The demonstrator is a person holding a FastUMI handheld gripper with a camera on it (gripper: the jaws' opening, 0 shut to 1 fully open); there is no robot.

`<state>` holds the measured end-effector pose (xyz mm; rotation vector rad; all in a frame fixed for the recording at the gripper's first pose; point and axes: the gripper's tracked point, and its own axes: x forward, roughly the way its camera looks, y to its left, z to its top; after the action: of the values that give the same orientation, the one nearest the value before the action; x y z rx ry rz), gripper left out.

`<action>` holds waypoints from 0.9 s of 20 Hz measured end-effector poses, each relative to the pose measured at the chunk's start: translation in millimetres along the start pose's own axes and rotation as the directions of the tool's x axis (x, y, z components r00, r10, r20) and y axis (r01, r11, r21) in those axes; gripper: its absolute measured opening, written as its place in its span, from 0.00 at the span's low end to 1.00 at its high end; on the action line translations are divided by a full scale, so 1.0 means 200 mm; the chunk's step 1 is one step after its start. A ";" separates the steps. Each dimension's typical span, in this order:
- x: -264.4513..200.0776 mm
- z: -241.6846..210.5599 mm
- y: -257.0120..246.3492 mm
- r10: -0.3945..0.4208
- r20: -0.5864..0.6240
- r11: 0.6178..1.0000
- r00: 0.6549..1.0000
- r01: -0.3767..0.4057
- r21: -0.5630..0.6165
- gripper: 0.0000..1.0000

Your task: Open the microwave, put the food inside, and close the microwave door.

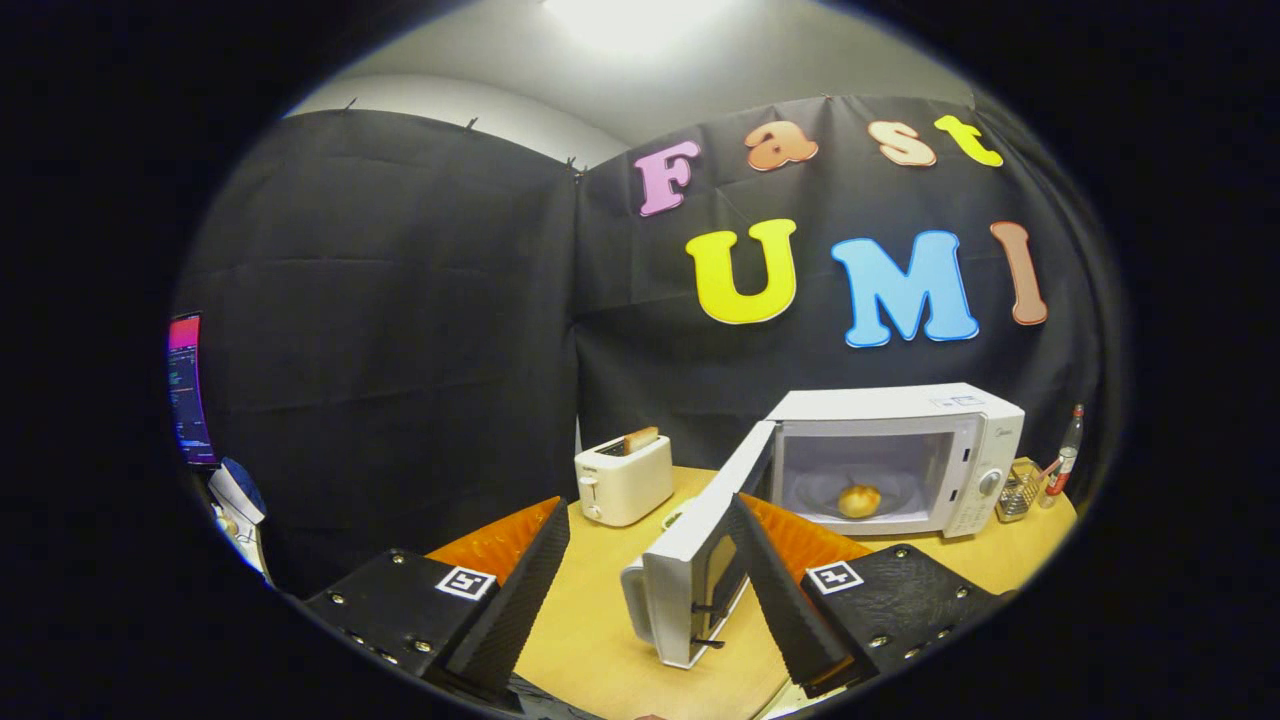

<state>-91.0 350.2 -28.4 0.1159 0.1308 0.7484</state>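
White microwave (900, 455): sits at the back of the wooden table (600, 620), cavity lit and wide open to us
Food (859, 500): a golden round bun, resting in the middle of the microwave's floor, so the loading step looks done
Door (700, 540): swung fully out toward the gripper on its left hinge, its free edge standing between the two fingers, closer to the right one; it hangs open because closing is what remains
Gripper (640, 590): fingers spread wide, nothing pinched; I can't tell if the right finger brushes the door or just sits beside it
Likely next call: a push on the door's outer face to swing it shut, and the open stance suits a nudge rather than a grab
Toaster (624, 478): pale, left of the microwave, a slice standing up in its slot, well out of the door's swing
Beyond the microwave's right side: a small wire rack (1018, 492) and a bottle (1066, 450), tucked against the booth wall
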 end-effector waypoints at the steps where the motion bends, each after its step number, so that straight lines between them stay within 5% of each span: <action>1: 0.02 -0.01 0.05 0.022 -0.001 1.000 1.000 -0.022 -0.001 0.97; 11: 0.15 -0.20 0.37 0.161 -0.087 0.987 0.983 -0.160 0.019 0.98; 18: 0.23 -0.49 0.32 0.157 -0.212 0.987 0.965 -0.159 0.010 0.89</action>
<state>-115.1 434.0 -118.2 0.0392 0.3252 0.9202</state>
